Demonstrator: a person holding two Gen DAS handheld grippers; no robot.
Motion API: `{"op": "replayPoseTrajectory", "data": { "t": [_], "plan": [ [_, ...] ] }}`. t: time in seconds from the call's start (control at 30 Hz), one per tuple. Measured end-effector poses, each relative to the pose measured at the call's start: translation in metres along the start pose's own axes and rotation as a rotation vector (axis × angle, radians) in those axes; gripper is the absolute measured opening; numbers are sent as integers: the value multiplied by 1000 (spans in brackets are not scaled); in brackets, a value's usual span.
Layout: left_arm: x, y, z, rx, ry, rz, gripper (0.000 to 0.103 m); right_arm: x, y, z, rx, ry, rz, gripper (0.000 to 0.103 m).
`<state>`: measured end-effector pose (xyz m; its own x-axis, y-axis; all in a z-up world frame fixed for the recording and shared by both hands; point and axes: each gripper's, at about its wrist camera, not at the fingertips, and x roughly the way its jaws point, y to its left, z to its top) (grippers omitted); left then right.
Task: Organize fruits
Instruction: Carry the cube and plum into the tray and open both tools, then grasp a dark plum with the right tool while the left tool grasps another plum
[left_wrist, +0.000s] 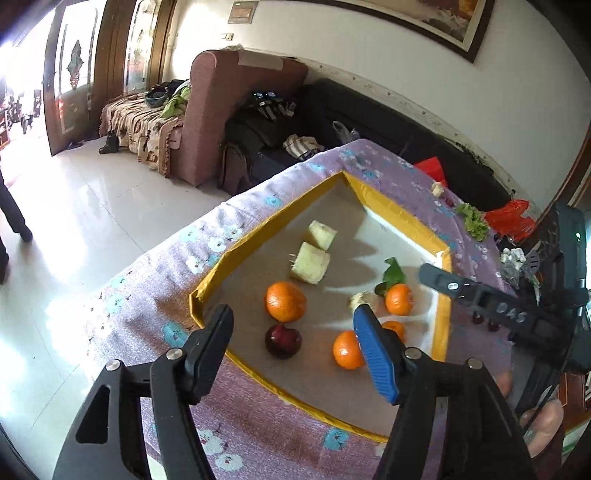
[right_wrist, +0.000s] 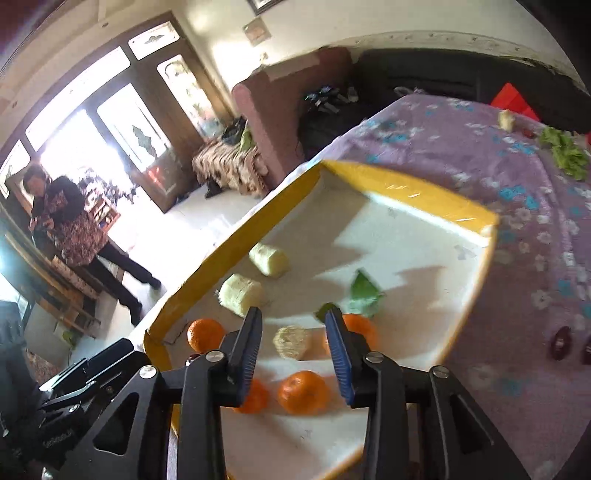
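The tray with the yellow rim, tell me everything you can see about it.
The tray is shallow and rectangular, with a glossy yellow taped rim and a pale, flat floor that looks like foam or card. It lies flat on the purple flowered cloth, near the table's edge. Inside lie oranges, a dark red fruit, pale corn pieces and a green leaf. Neither gripper touches it.

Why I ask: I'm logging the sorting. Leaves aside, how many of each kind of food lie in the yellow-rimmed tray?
Oranges: 4
Pale corn pieces: 3
Dark red fruit: 1
Total: 8
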<state>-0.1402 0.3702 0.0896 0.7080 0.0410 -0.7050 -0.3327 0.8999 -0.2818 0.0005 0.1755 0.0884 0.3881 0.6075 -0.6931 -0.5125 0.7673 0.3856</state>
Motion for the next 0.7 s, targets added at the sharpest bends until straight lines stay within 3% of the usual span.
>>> {"op": "replayPoseTrajectory", "data": {
  "t": [0.23,0.37,0.53,0.7],
  "plan": [
    [-12,-35,-9,67,-5,-77,73,-92,-101,-16,120,-110,-191,53],
    [-7,-70,-20,141,31,-129,73,-125,-168,-33,236,-128,-325,53],
    [2,-108,-36,231,76,-157,73,-121,-211,-44,294,-100,-378,53],
    [9,-134,-43,286,111,-147,73,-89,-221,-38,273,-75,-427,53]
  ]
}}
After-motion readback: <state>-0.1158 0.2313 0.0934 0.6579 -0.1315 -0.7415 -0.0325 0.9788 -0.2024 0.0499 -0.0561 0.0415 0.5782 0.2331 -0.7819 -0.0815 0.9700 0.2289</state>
